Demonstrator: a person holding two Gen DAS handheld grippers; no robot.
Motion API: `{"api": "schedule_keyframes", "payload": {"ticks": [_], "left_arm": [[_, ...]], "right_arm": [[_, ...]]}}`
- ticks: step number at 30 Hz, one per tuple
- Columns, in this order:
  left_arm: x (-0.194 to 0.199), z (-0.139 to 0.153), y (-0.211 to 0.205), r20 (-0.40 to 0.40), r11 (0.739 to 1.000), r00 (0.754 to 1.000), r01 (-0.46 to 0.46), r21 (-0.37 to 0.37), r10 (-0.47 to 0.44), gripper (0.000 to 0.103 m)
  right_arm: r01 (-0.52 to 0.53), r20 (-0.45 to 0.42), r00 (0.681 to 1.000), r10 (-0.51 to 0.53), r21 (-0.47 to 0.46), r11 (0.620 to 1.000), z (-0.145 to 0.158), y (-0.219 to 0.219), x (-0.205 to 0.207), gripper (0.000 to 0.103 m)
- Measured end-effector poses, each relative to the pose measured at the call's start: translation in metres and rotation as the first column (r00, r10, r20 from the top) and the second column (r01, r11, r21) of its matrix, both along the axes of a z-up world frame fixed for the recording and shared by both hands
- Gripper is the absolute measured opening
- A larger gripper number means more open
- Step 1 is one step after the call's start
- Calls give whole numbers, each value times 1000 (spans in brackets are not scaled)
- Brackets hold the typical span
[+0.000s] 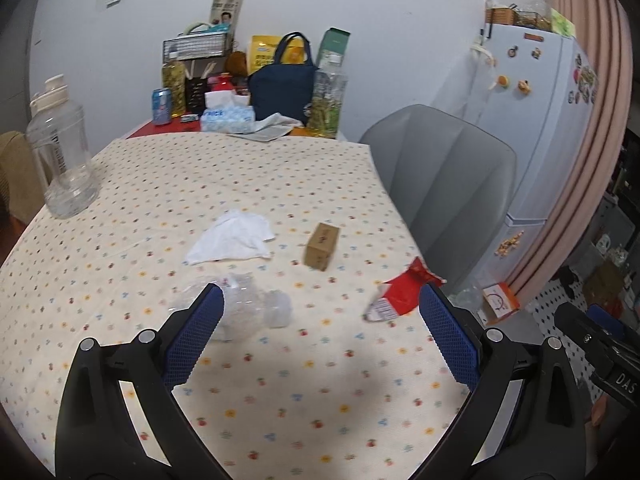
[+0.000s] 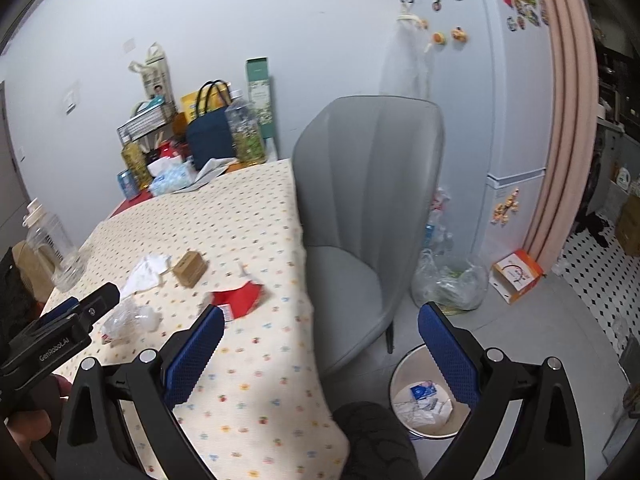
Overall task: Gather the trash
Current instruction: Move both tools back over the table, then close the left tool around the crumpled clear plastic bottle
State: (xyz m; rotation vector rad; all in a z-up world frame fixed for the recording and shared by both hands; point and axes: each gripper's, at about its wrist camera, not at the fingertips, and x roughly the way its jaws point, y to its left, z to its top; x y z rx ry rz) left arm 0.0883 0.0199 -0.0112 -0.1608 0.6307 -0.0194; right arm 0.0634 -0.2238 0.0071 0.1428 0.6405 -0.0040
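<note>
The table (image 1: 132, 184), draped in a dotted cloth, filled most of both views, with a grey chair (image 2: 360, 208) drawn up to its right edge. On the floor beyond the chair stood a round waste bin (image 2: 400, 372) already holding scraps of paper, placed, one may judge, within reach of the right arm so that litter could be dropped without walking. A large clear jug (image 1: 60, 148) stood upright at the table's left edge, well apart from the litter and probably not part of it.

Four pieces of trash lay in a loose cluster on the cloth. The crumpled white tissue (image 1: 234, 240) lay farthest from the left gripper (image 1: 320, 306); the small brown carton (image 1: 322, 246) lay just to its right. The torn red wrapper (image 1: 400, 294) rested at the table's right edge, just beside the right-hand finger of the left gripper. The crushed clear plastic bottle (image 1: 244, 304) lay nearest, partly behind the other finger; its outline was blurred, so its exact shape was uncertain.

The left gripper hovered over the cloth with its blue-padded jaws spread wide and empty, bottle and wrapper both falling roughly at the width of its span. The right gripper (image 2: 320, 326), likewise spread wide and holding nothing, was held off the table's edge, above the chair seat and the bin, the wrapper (image 2: 240, 298) lying near its left finger.
</note>
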Motion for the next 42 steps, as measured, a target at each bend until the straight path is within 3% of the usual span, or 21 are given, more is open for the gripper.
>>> {"api": "schedule_keyframes", "payload": {"ticks": [16, 35, 42], "left_arm": [[-4, -30, 69, -65, 991, 989, -133, -18, 132, 97], [39, -69, 54, -166, 992, 978, -119, 40, 125, 97], [50, -71, 60, -176, 992, 977, -125, 8, 124, 97]], "right_arm": [[-92, -40, 995, 91, -27, 995, -16, 48, 21, 95], [-104, -113, 988, 105, 13, 994, -49, 50, 54, 95], [-113, -126, 985, 114, 12, 993, -54, 56, 65, 95]]}}
